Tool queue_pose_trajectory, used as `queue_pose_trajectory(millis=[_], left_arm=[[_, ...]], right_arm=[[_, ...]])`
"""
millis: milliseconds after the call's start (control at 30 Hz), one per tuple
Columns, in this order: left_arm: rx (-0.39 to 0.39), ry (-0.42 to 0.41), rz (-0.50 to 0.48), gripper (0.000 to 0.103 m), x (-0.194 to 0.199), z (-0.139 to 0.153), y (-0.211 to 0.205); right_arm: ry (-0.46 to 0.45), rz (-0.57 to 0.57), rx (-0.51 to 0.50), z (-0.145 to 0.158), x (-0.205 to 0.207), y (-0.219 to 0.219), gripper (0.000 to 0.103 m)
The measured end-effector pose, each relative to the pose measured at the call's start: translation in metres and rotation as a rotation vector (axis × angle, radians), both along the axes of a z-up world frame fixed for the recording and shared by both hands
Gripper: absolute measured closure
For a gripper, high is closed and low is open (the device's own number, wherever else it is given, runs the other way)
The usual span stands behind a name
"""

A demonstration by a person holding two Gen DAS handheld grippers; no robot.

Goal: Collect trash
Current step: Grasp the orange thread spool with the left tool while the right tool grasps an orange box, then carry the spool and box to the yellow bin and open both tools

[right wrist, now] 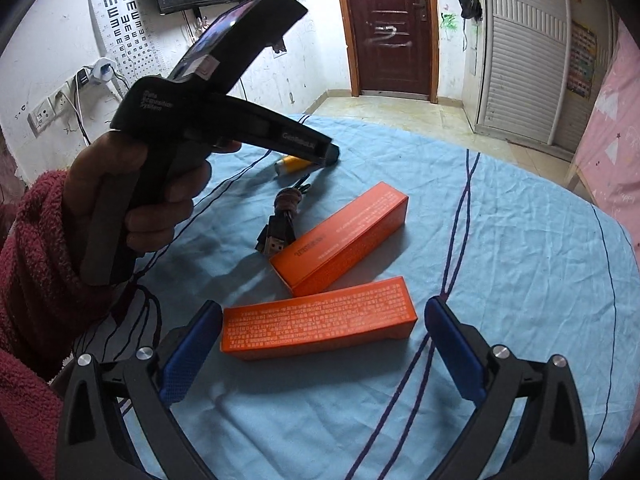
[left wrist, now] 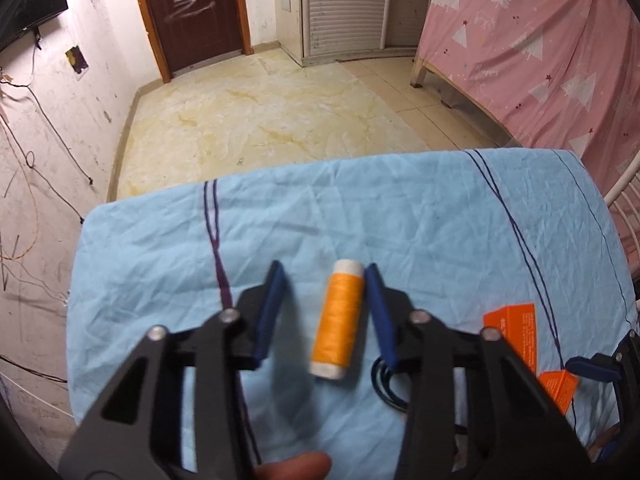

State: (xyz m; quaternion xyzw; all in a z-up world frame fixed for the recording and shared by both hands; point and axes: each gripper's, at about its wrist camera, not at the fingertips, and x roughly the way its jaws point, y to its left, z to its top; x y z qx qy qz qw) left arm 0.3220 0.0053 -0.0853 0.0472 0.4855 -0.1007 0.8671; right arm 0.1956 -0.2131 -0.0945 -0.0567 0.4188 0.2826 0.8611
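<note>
An orange thread spool [left wrist: 338,322] with white ends lies on the blue-clothed table [left wrist: 440,220]. My left gripper [left wrist: 325,274] is open and straddles it, its right finger almost touching, not closed on it. The spool also shows in the right wrist view [right wrist: 293,164], partly hidden behind the left gripper body. Two orange boxes lie on the cloth: the near one [right wrist: 320,322] sits between the fingers of my open right gripper [right wrist: 322,312], and the far one [right wrist: 340,238] lies just beyond it.
A coiled dark USB cable [right wrist: 282,224] lies between the spool and the boxes. The table edge [left wrist: 280,172] drops to a tiled floor. A pink-covered bed [left wrist: 540,48] stands to the right, and a white chair back [left wrist: 624,200] by the table.
</note>
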Motion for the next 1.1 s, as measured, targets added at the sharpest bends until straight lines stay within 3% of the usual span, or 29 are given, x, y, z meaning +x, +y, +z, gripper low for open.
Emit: queue_pose_trajectory(millis=[167,400,467,633,1100], left_arm=[[0.015,-0.01,-0.028,0.087,-0.008,0.0,-0.004],[-0.004,-0.005,-0.001,0.088,-0.013,0.002,0.001],[-0.014,-0.007,0.009,0.088,-0.014,0.003,0.004],[-0.028,-0.025,0.02,0.088,-0.02,0.009,0.007],[-0.027,-0.092,-0.01,0.088,-0.046,0.043,-0.024]], right_arm=[[0.005,0.002,-0.025,-0.002,0.0,0.002,0.009],[0.022,-0.009,-0.06,-0.008,0.001,0.014,0.01],[0.028,-0.015,-0.062,-0.009,0.002,0.014,0.016],[0.011,-0.038,-0.052,-0.007,0.002,0.011,0.017],[-0.069,-0.16,0.095,0.027,-0.002,-0.069,0.017]])
